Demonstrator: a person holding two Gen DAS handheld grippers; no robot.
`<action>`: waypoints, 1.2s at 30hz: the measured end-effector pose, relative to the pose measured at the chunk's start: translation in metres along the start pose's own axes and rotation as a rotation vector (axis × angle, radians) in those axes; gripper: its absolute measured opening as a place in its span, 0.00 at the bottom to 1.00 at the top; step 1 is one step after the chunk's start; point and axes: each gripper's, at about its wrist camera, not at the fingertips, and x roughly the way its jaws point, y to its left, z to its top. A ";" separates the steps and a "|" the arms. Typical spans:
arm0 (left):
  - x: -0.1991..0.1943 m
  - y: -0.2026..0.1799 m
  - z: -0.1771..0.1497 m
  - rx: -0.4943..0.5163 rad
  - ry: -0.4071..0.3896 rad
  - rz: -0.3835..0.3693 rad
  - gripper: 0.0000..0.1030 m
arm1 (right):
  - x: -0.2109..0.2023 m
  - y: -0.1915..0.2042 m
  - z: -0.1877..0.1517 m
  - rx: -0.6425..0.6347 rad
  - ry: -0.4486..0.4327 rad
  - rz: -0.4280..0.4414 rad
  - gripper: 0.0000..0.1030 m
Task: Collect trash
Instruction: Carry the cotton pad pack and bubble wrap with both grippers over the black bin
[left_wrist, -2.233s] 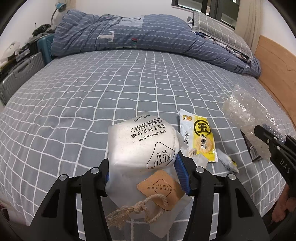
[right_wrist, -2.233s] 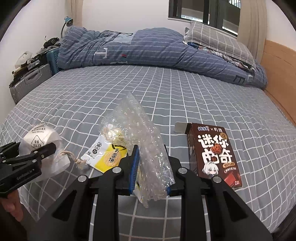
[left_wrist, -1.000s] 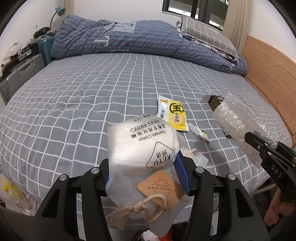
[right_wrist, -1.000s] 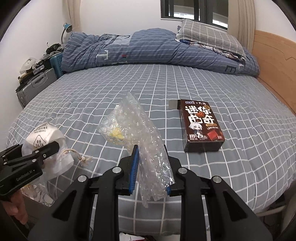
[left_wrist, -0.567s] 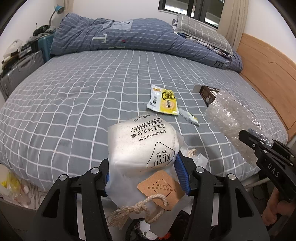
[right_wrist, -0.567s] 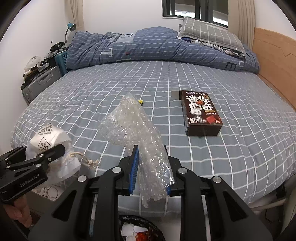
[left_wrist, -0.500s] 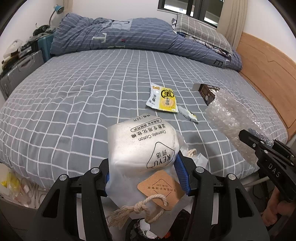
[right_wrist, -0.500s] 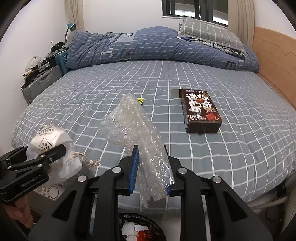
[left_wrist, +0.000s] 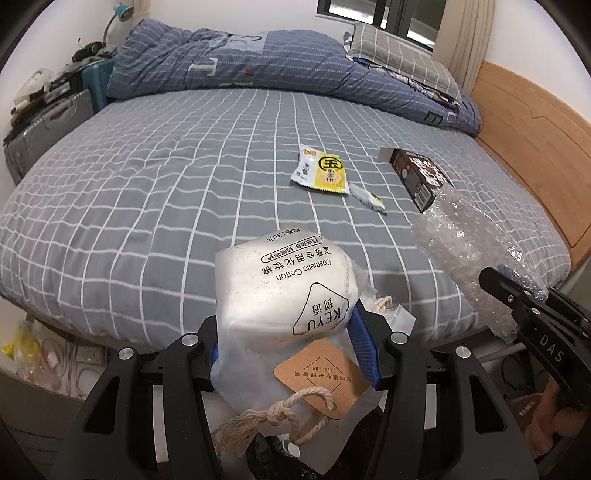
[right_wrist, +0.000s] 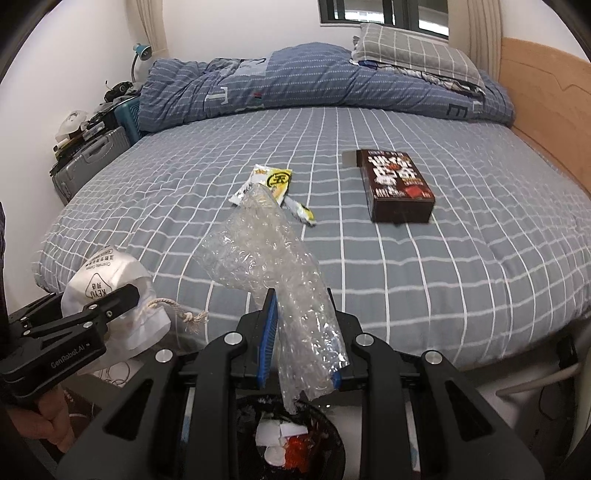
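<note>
My left gripper (left_wrist: 293, 350) is shut on a white cosmetic cotton bag (left_wrist: 284, 291) with a rope tie and brown tag, held beyond the bed's near edge. It also shows in the right wrist view (right_wrist: 107, 291). My right gripper (right_wrist: 301, 354) is shut on a crumpled bubble wrap sheet (right_wrist: 273, 258), held above a black trash bin (right_wrist: 295, 439) with white and red scraps inside. The bubble wrap also shows in the left wrist view (left_wrist: 465, 240). On the bed lie a yellow snack wrapper (left_wrist: 323, 171), a small wrapper (left_wrist: 367, 199) and a dark brown snack box (right_wrist: 397, 184).
The bed (left_wrist: 147, 177) has a grey checked sheet, with a blue duvet (left_wrist: 240, 70) and a pillow (right_wrist: 417, 51) at the far side. A wooden headboard (left_wrist: 532, 129) is on the right. A suitcase (right_wrist: 88, 162) and clutter stand at the left. Cables and bags lie on the floor (left_wrist: 44, 362).
Both grippers have pulled back from the bed with their loads still held. The bed edge and the floor have come into view, and the trash bin now shows below the right gripper.
</note>
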 end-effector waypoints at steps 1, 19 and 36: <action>-0.001 -0.001 -0.002 0.002 0.003 -0.001 0.52 | -0.003 -0.001 -0.004 0.004 0.003 0.000 0.22; -0.026 -0.014 -0.062 0.012 0.077 -0.029 0.52 | -0.038 0.006 -0.072 0.024 0.101 -0.052 0.22; -0.031 -0.011 -0.105 -0.030 0.196 -0.009 0.52 | -0.050 -0.010 -0.121 0.043 0.187 -0.128 0.22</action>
